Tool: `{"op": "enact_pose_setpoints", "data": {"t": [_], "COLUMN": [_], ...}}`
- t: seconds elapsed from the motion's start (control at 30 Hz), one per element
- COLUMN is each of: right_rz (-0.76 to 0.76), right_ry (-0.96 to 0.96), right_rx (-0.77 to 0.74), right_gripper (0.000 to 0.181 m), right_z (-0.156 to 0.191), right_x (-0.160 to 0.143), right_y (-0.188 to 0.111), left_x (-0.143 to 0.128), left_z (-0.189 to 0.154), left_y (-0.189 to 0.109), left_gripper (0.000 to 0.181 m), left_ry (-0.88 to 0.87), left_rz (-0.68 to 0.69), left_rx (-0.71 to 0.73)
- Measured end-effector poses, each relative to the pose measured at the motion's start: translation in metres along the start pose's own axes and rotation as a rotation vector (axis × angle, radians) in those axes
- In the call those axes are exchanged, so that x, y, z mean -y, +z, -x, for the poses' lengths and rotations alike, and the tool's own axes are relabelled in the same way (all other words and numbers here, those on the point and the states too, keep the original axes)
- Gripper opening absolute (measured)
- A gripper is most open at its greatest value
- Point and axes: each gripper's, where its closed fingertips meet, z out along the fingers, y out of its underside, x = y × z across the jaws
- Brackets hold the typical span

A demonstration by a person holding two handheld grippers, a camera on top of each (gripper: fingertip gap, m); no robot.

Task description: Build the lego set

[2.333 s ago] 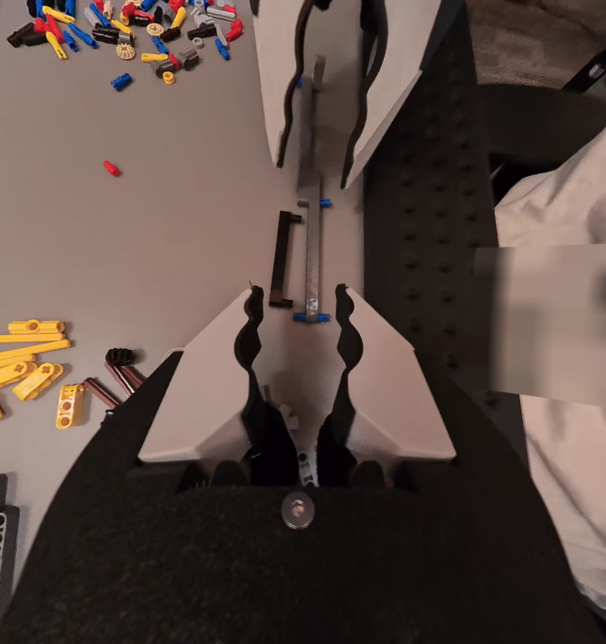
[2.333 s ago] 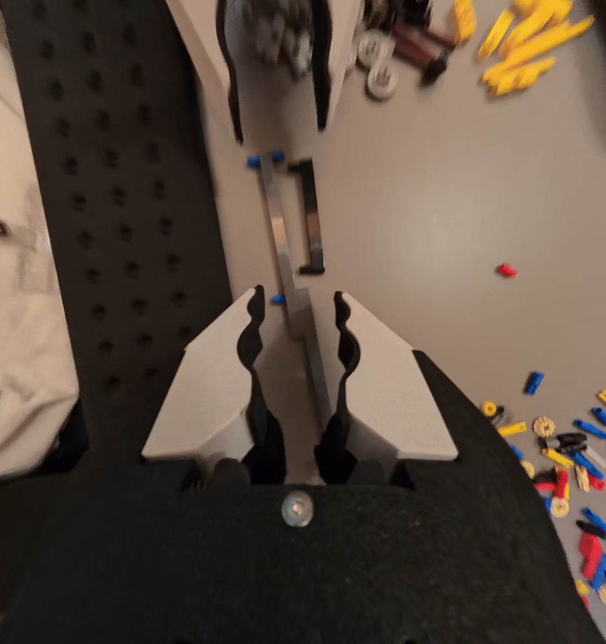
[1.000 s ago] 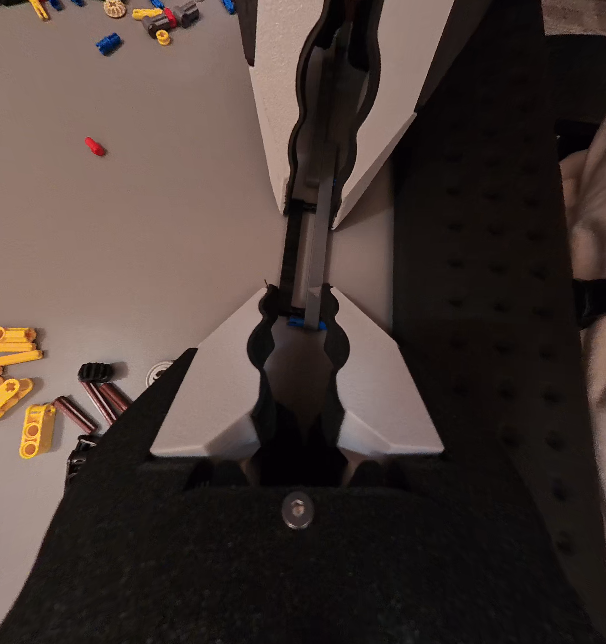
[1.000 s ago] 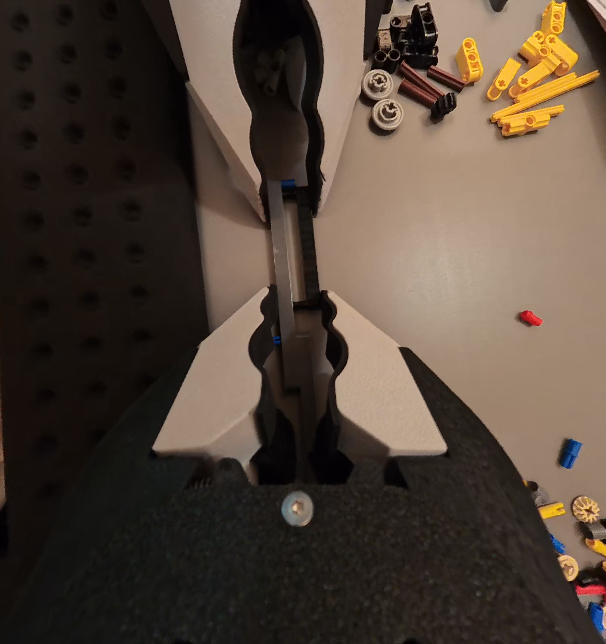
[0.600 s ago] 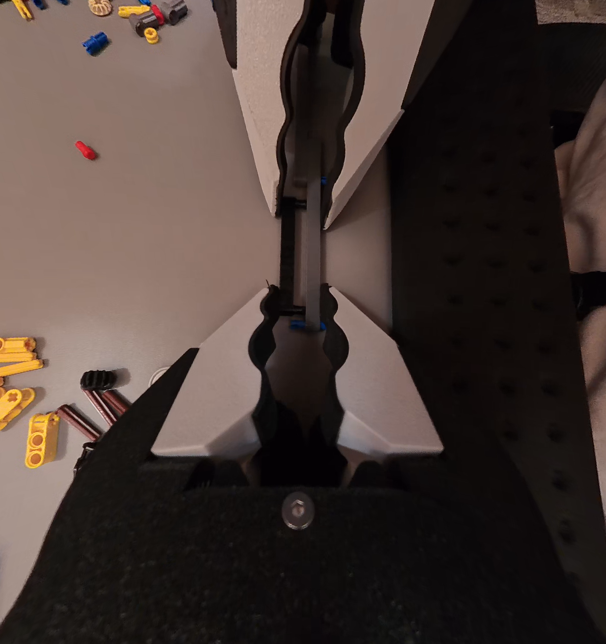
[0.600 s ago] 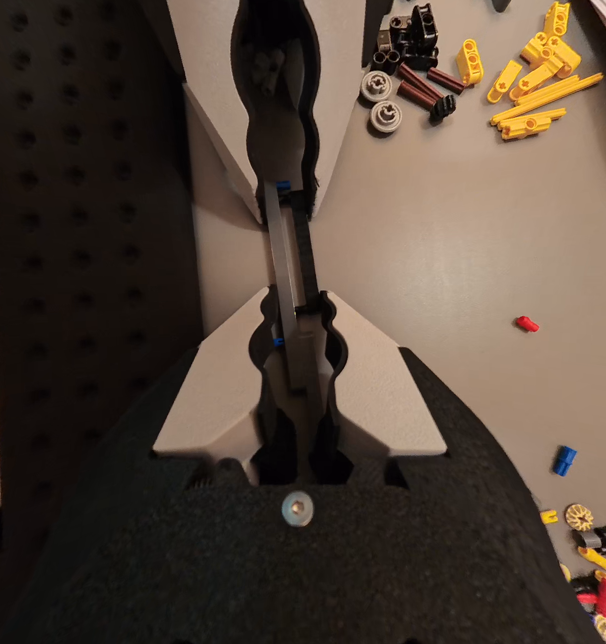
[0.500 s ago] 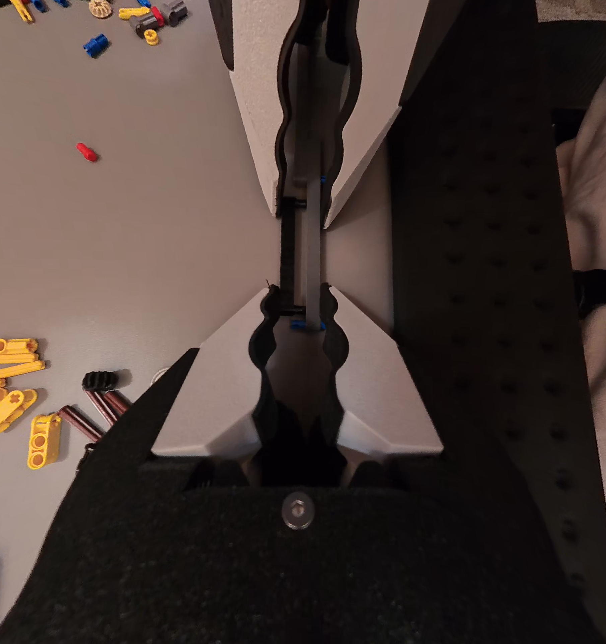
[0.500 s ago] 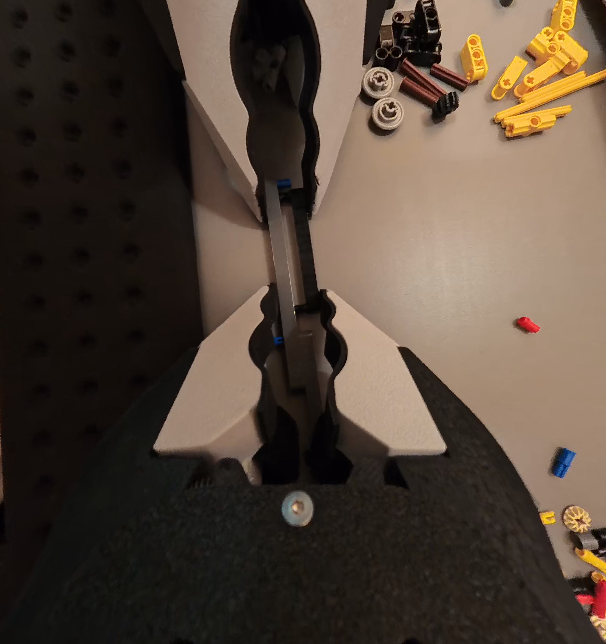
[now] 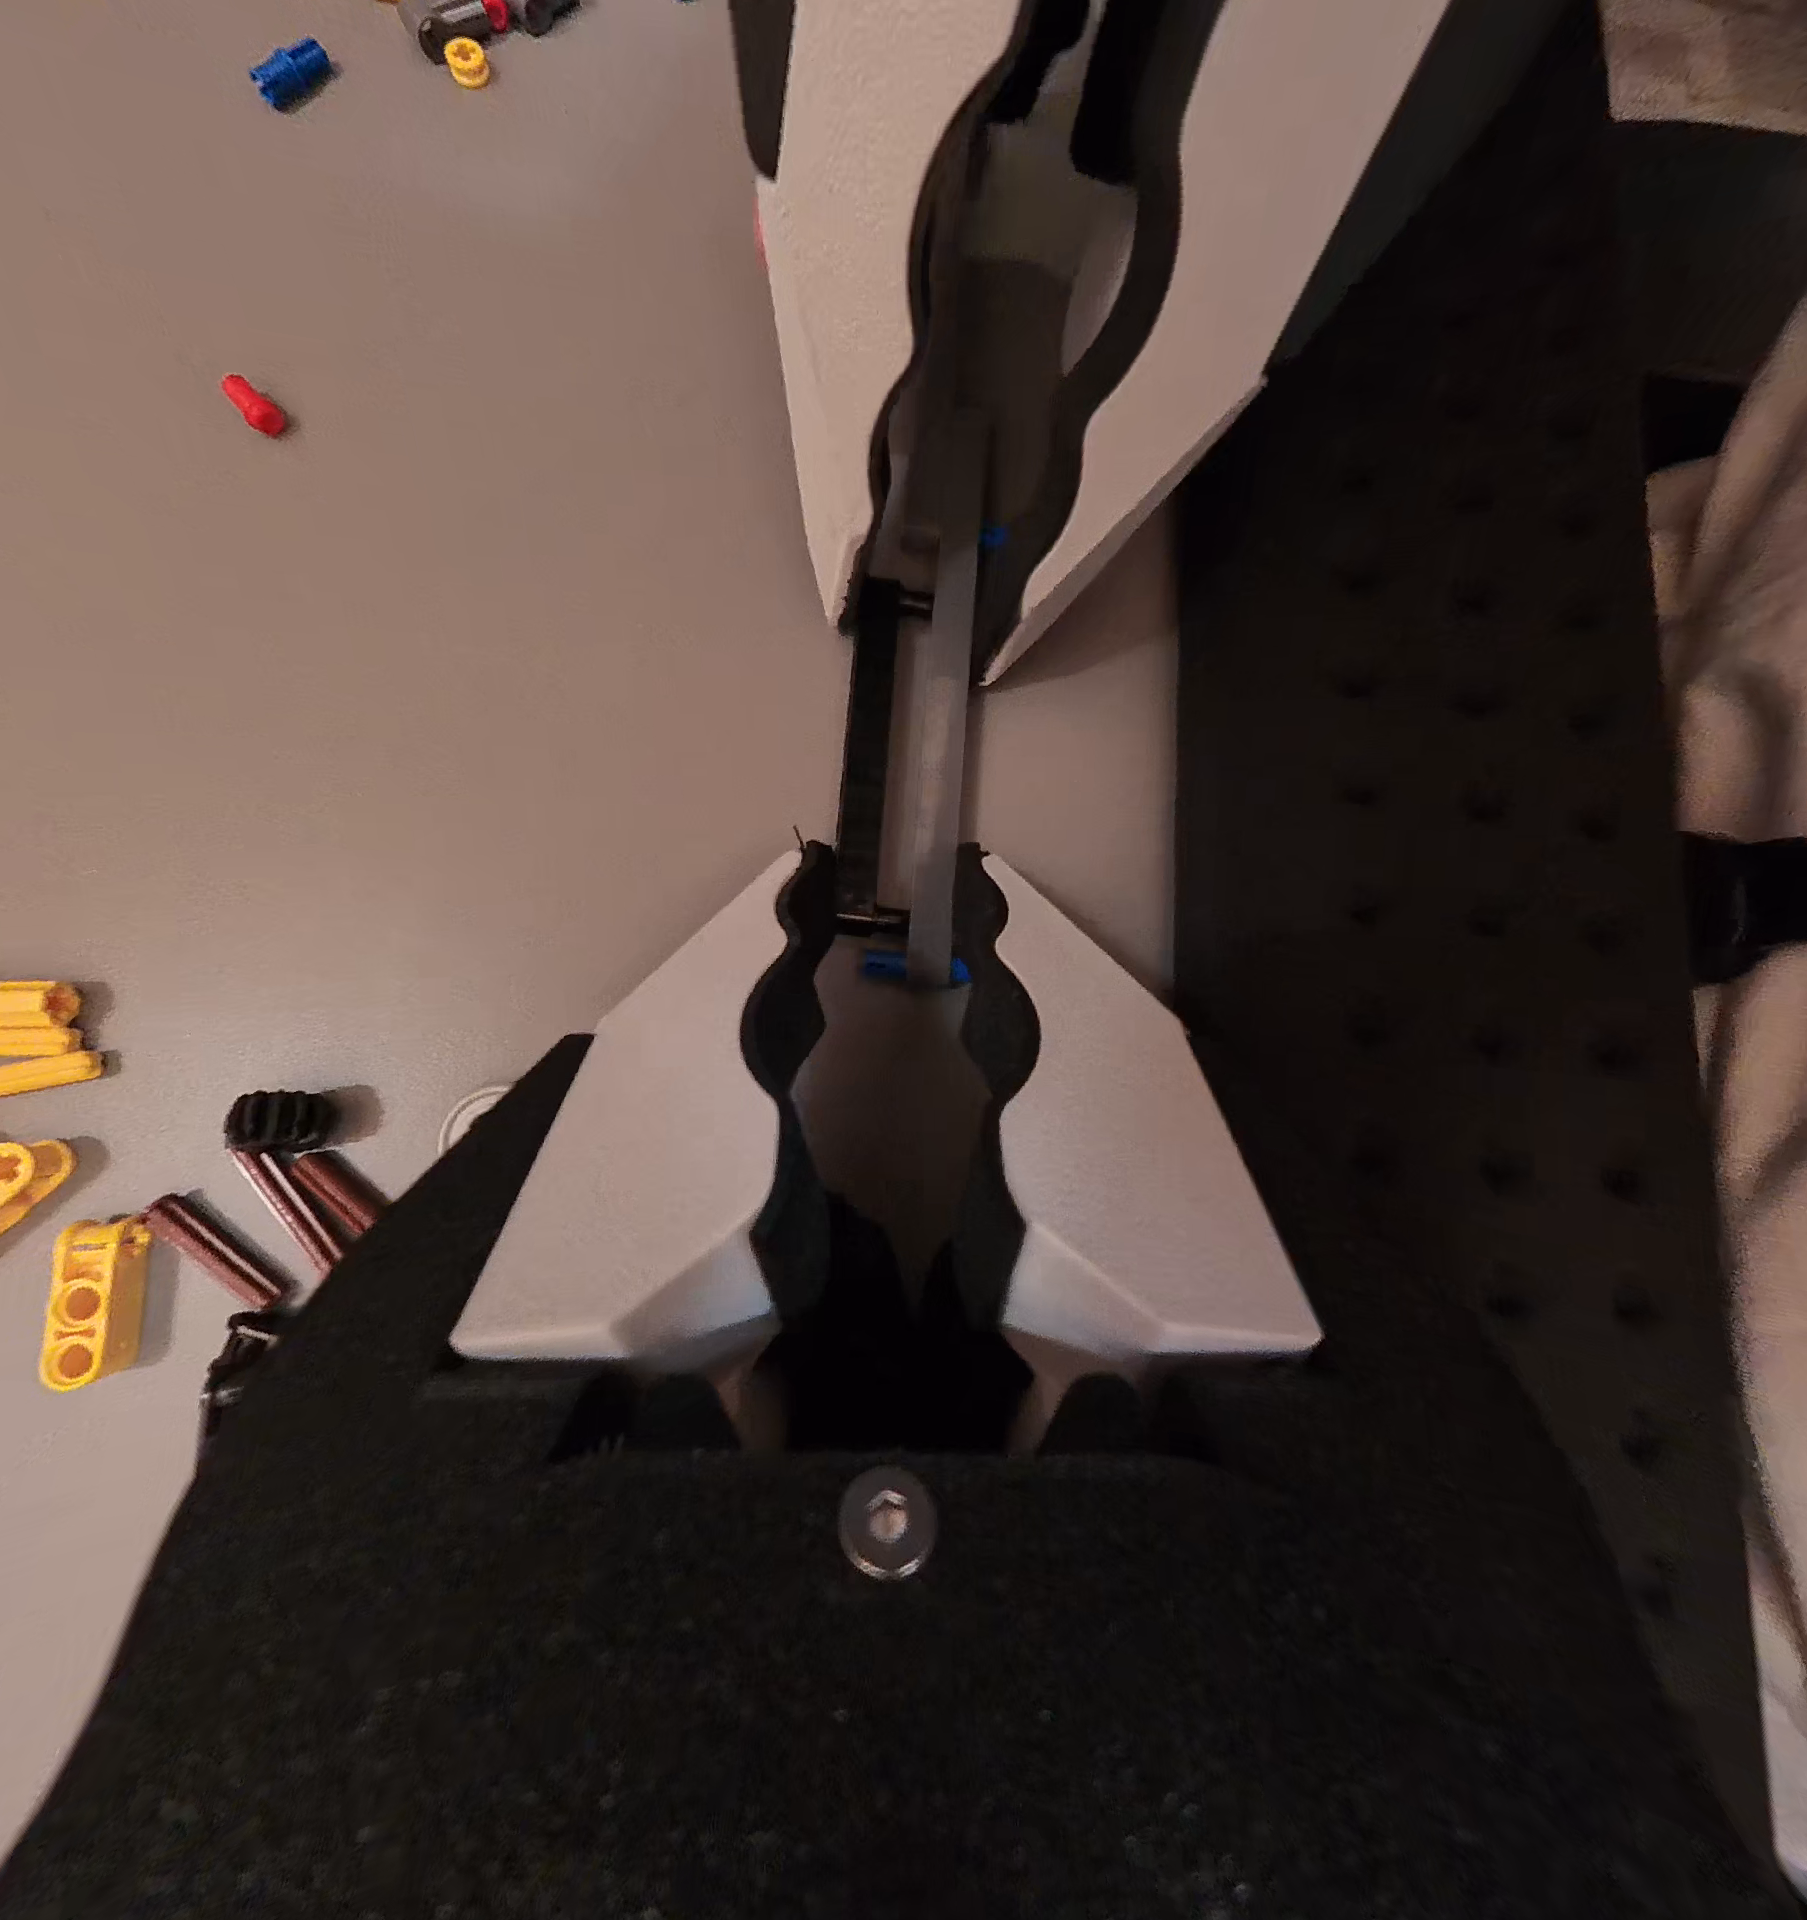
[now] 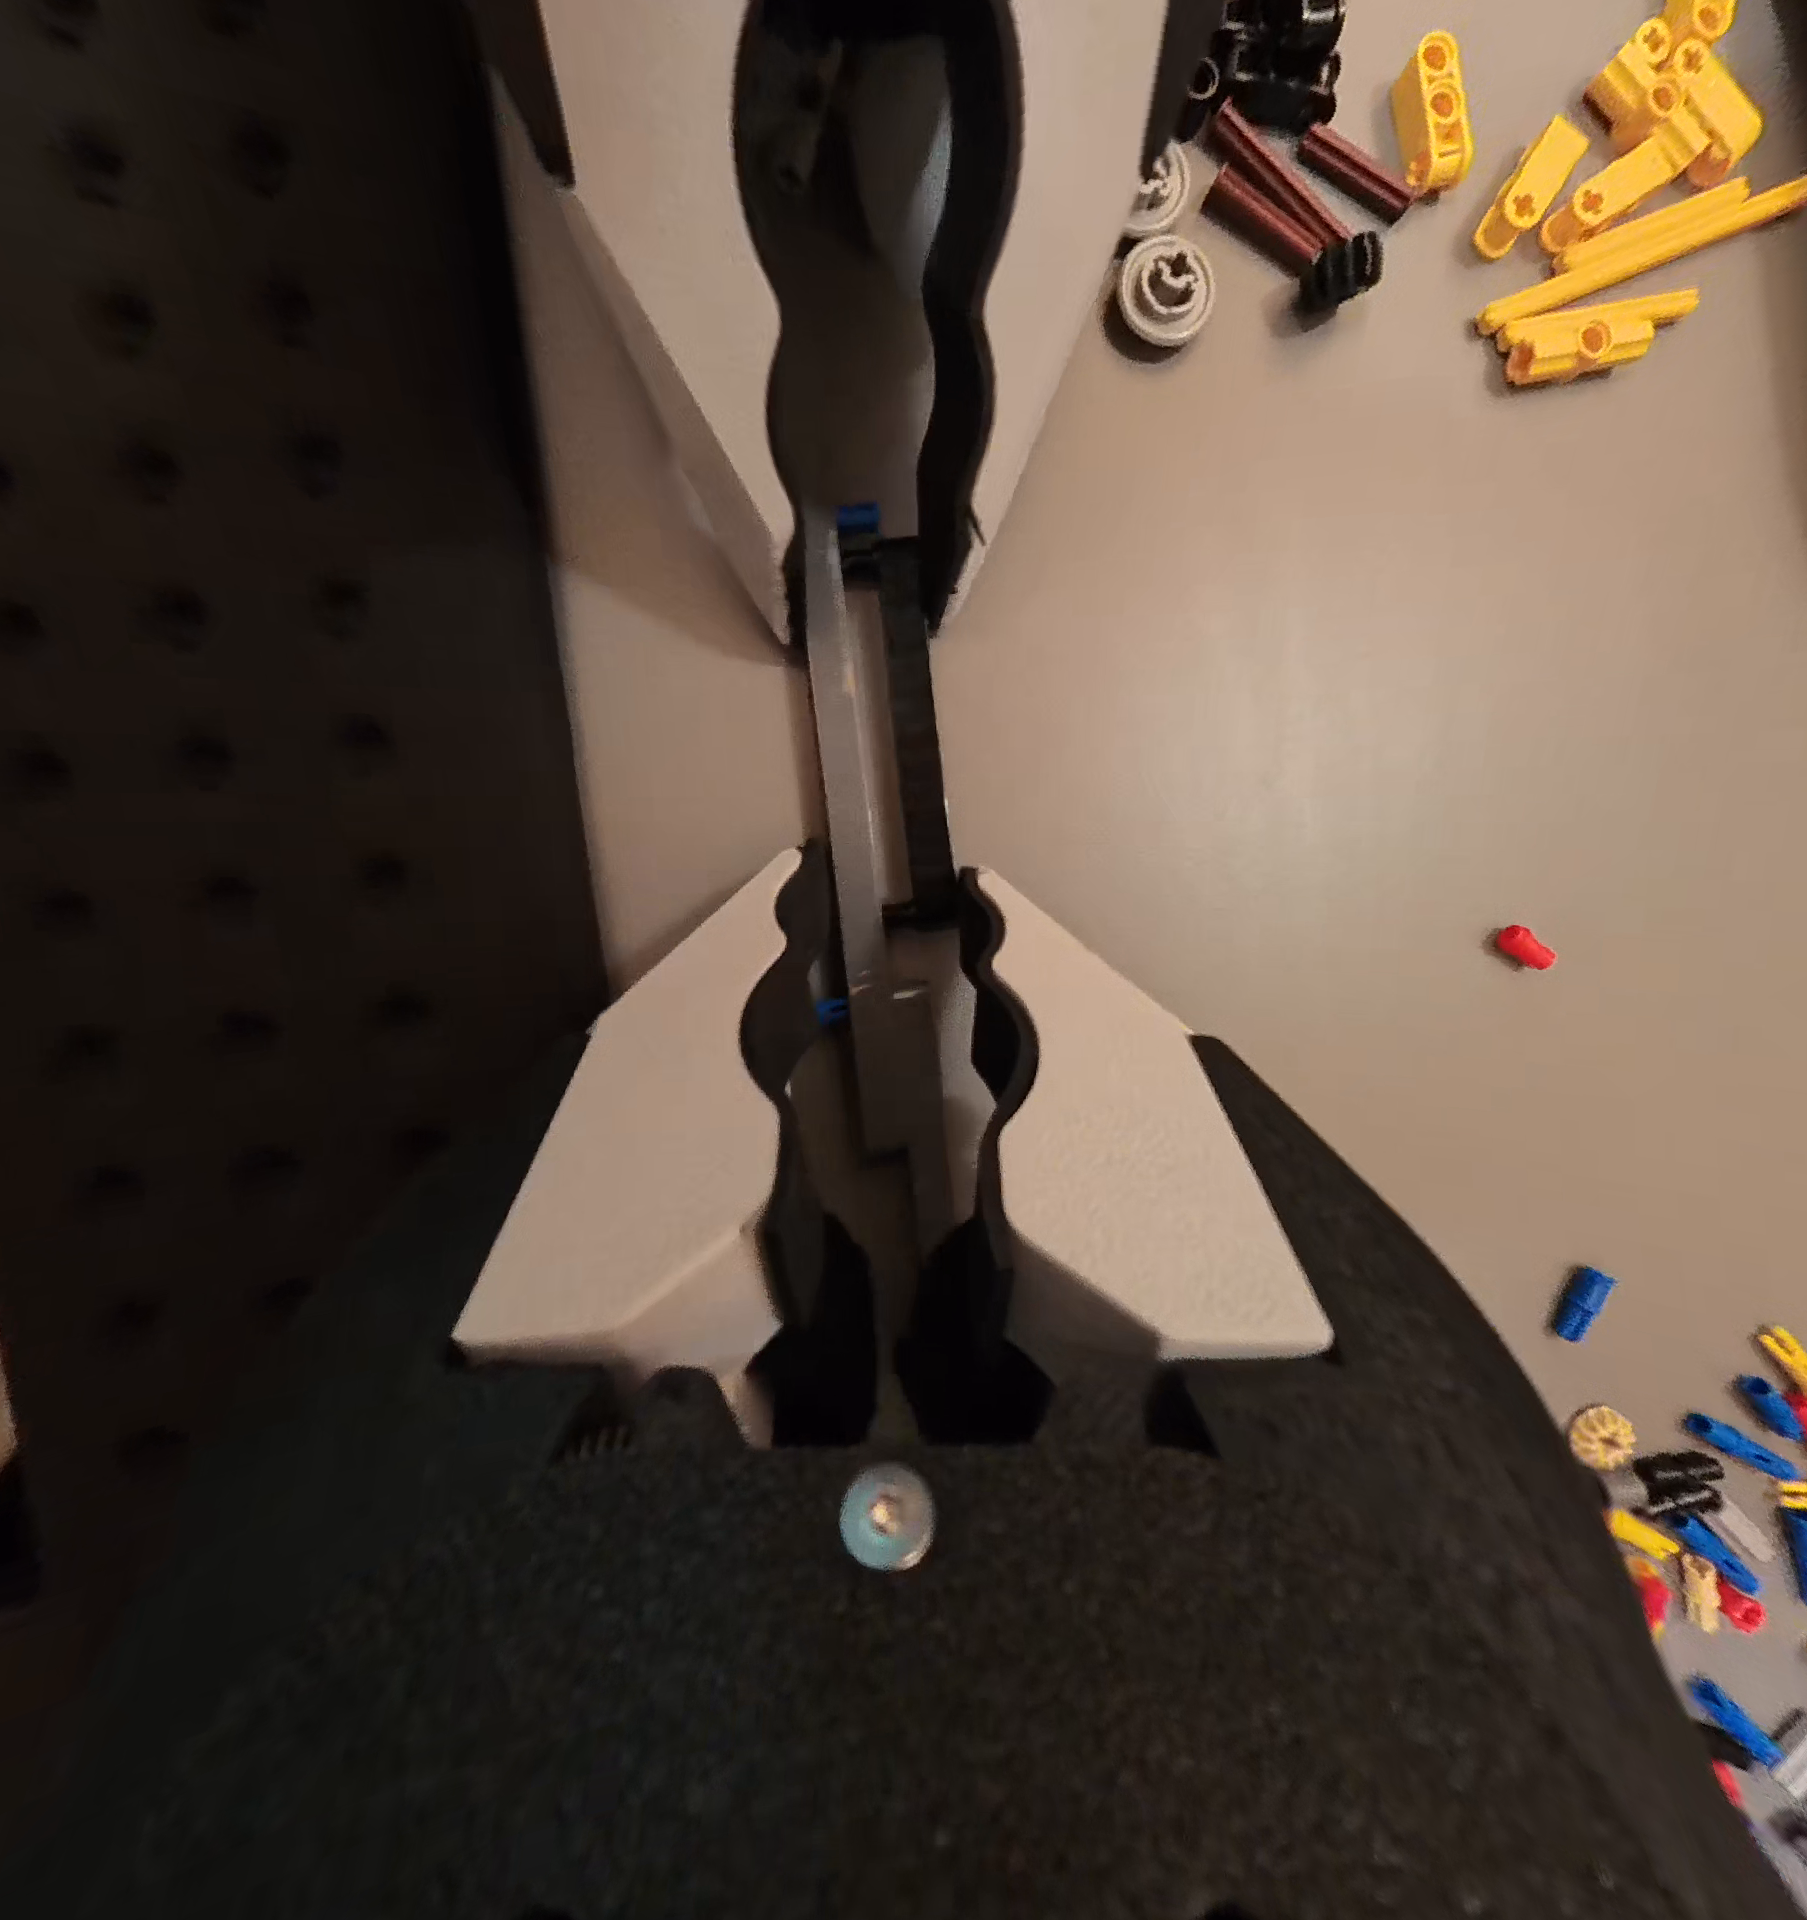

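Early in the build: two beams pinched together, most parts loose.

Left wrist view: left gripper (image 9: 891, 883) clamped on near end of grey beam (image 9: 943, 748) and black beam (image 9: 868, 727) at 12 o'clock; blue pin (image 9: 886, 966) between the tips; yellow liftarms (image 9: 5, 1039) unused at 9 o'clock. Right wrist view: right gripper (image 10: 883, 894) clamped on the opposite end; mixed pins (image 10: 1751, 1496) scattered at 4 o'clock, red pin (image 10: 1524, 948) at 3 o'clock. Seating unclear.
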Motion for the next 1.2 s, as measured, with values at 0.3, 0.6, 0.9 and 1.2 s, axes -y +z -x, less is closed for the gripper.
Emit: {"op": "enact_pose_setpoints", "data": {"t": [0.3,0.6,0.9,1.2], "right_rz": [0.041,0.051,0.024,-0.038], "right_ry": [-0.069,-0.094,-0.057,0.027], "right_rx": [0.034,0.023,0.028,-0.004], "right_gripper": [0.022,0.021,0.021,0.023], "right_z": [0.0032,0.0036,0.0054,0.0042], "right_x": [-0.0015,-0.0028,-0.0015,-0.0004], "right_y": [-0.0001,-0.0003,-0.0004,-0.0007], "left_x": [0.0005,0.0007,0.0007,0.0037], "left_z": [-0.0002,0.0002,-0.0015,-0.0024], "left_y": [0.001,0.0033,0.0036,0.0048], "left_gripper": [0.022,0.021,0.016,0.017], "left_ry": [0.038,0.046,0.067,0.097], "left_rz": [0.018,0.028,0.02,0.048], "left_rx": [0.018,0.038,0.028,0.047]}}
